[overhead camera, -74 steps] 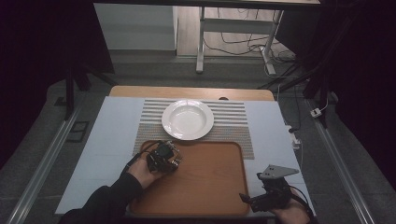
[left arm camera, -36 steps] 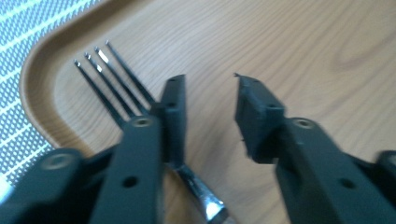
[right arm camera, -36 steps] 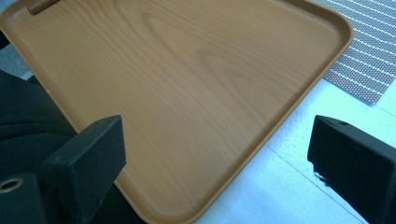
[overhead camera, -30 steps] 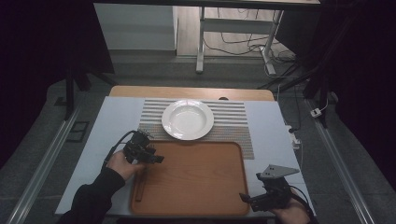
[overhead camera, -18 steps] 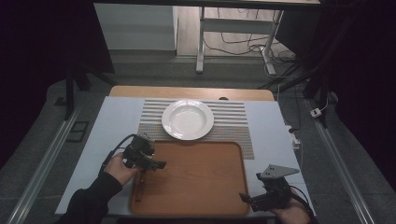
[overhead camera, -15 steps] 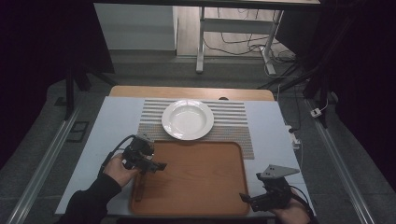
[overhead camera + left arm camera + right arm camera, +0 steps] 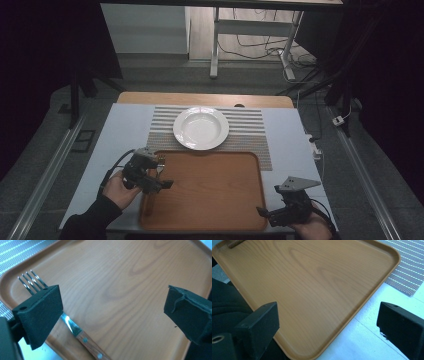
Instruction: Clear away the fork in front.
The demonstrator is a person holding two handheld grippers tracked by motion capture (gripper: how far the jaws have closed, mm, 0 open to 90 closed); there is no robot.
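At the left of the high view, the left hand holds the left gripper over the left edge of the wooden tray. In the left gripper view its jaws stand wide apart, released, with nothing between them. A fork lies flat on the tray along its left rim, just beside the left jaw in that view; its metal tines point toward the tray's far left corner and its riveted wooden handle runs back toward the person. In the high view the fork's tines peek out just past the gripper.

The tray sits on the near middle of the bench, which is covered in a pale surface. Just beyond the tray lies a striped mat, and a white plate rests on the mat, its near rim close to the tray's far edge.

At the right, the right hand holds the right gripper at the tray's near right corner. In the right gripper view its jaws are also spread wide and hold nothing, with the tray and bare bench between them.
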